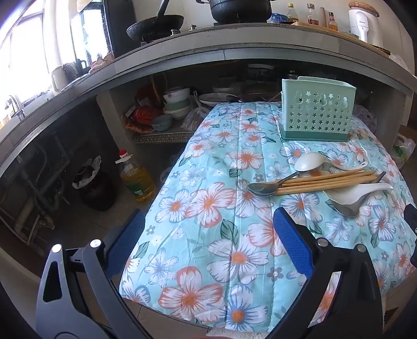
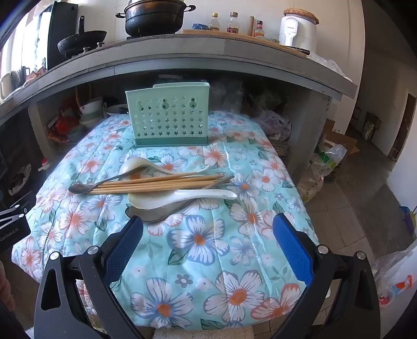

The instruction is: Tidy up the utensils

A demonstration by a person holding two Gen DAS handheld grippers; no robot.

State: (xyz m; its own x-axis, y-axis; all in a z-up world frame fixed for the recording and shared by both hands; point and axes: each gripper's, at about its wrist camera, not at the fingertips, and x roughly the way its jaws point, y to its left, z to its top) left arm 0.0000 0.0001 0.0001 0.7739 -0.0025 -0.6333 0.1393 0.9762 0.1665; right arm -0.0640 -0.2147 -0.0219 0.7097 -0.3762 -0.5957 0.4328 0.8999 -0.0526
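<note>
Left gripper (image 1: 206,242): jaws spread wide, nothing between them, hanging over the near part of the flowered cloth (image 1: 208,260). Right gripper (image 2: 208,245): likewise released and empty, over the same cloth, blue pads (image 2: 122,250) facing inward.

In the right wrist view, just past its fingertips at 12 o'clock, lies the pile of utensils. Nearest is a metal spoon (image 2: 148,215), bowl toward 9 o'clock, partly under a white ladle-spoon (image 2: 177,198). Behind these, a bundle of wooden chopsticks (image 2: 156,183) lies crosswise. A second metal spoon (image 2: 80,188) sticks out at the 9 o'clock end, touching the chopsticks. A second white spoon (image 2: 146,164) sits behind the bundle; exact count of chopsticks unclear, about four.

Further on at 12 o'clock, a green holder (image 2: 168,117) with star holes stands upright on the cloth, apart from the pile. Beyond it, a grey counter (image 2: 169,49) carries a black pot (image 2: 153,18).
</note>
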